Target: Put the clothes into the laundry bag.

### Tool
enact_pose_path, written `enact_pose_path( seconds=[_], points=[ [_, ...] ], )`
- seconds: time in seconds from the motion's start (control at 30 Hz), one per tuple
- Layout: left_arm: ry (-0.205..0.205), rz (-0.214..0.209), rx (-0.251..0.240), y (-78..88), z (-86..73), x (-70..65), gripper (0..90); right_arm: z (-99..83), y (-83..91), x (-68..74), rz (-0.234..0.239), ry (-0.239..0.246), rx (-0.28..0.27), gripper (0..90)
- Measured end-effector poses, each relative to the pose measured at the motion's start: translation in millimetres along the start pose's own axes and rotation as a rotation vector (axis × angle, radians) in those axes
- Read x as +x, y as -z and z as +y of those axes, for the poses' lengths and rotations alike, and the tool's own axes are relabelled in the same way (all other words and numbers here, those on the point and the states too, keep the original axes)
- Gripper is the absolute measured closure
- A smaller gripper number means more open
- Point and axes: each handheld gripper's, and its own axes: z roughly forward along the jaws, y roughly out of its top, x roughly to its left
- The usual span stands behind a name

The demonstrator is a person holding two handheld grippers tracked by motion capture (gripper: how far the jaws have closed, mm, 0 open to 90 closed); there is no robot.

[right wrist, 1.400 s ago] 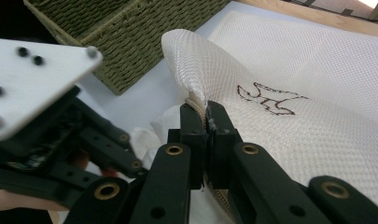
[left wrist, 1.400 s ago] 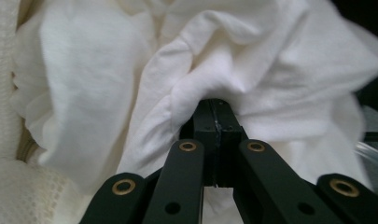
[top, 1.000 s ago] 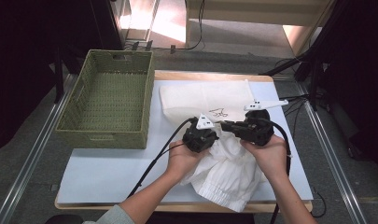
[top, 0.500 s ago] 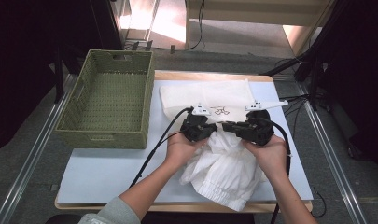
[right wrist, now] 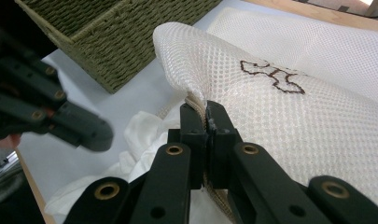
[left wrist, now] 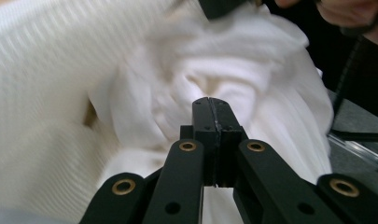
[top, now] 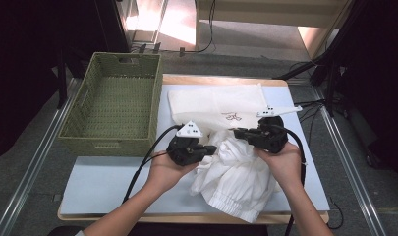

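One mesh bag (right wrist: pixel 289 107), edge pinched by right gripper (right wrist: pixel 205 109); left gripper (left wrist: pixel 215 103) clenched at one white garment (top: pixel 236 177); one basket (top: pixel 110 105).

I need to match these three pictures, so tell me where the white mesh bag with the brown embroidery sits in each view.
High view: the mesh bag lies across the far half of the table, right of the green basket.
Left gripper view: the pale ribbed surface at left may be it; too blurred to tell.
Right gripper view: centre to right, its edge clamped in the right gripper.
Shared landmark: the crumpled white garment.

Both hand-held grippers (top: pixel 213 149) (top: pixel 238 132) at crumpled white garment (top: pixel 238 179); mesh bag (top: pixel 216 103) behind.
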Motion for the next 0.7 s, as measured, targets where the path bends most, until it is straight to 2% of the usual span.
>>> enact_pose_path(
  seconds=[0.1,0.2,0.3,0.4,0.47,0.5,0.57,0.63,0.7],
  points=[
    [0.017,-0.024,0.001,6.5,-13.6,-8.8,90.0,-0.1,0.2,0.1,0.0,0.0,0.001,88.8],
    [0.0,-0.048,0.034,9.4,-24.2,-22.1,90.0,0.0,-0.5,0.2,0.0,0.001,0.0,88.8],
    [-0.009,-0.041,0.066,6.2,-37.0,-28.1,90.0,0.0,-0.5,0.7,0.0,0.005,0.002,88.8],
    [0.017,-0.031,0.105,-7.2,-50.7,-24.1,90.0,0.2,-0.6,0.8,0.0,0.004,0.003,88.8],
    [0.01,-0.008,0.113,-16.0,-56.8,-22.2,90.0,0.3,-0.8,1.5,0.0,0.005,0.003,88.8],
    [0.027,-0.006,0.12,-22.0,-59.3,-19.6,90.0,0.3,-1.0,1.6,0.001,0.005,0.003,88.8],
    [0.033,0.016,0.116,-34.5,-63.3,-15.2,90.0,0.3,-1.3,1.3,0.002,0.006,0.004,88.8],
    [0.018,0.045,0.107,-45.6,-64.2,-12.7,90.0,0.3,-1.4,1.4,0.002,0.005,0.004,88.8],
    [0.045,0.05,0.081,-56.4,-61.5,-10.1,90.0,0.2,-1.6,1.6,0.002,0.005,0.004,88.8]
  ],
)
